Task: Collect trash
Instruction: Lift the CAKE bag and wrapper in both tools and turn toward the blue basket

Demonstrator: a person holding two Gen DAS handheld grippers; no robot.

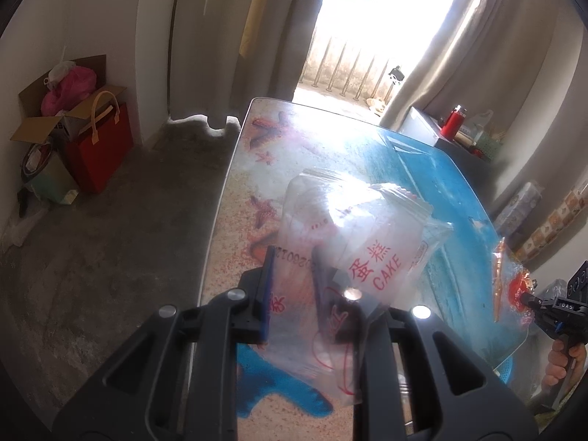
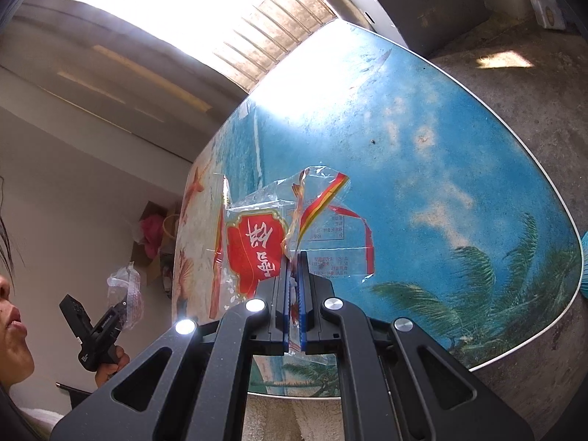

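Note:
My left gripper [image 1: 294,288] is shut on a crumpled clear plastic bag [image 1: 367,235] with "CAKE" printed in red, held above the beach-print table [image 1: 257,161]. The bag covers the right finger. In the right wrist view the left gripper [image 2: 123,307] shows at the far left with the same clear bag [image 2: 125,283]. My right gripper [image 2: 294,257] is shut on a clear wrapper with a red label [image 2: 253,246] and striped edging, just over the table [image 2: 441,139]. The left wrist view shows the right gripper [image 1: 523,298] at the table's right edge with the red-label wrapper [image 1: 512,284].
A cardboard box with pink bags [image 1: 70,88] and a red carrier bag [image 1: 101,150] stand by the wall on the concrete floor. A red bottle [image 1: 452,121] sits on a grey cabinet [image 2: 422,7] beyond the table. A person's head [image 2: 11,312] is at the left edge.

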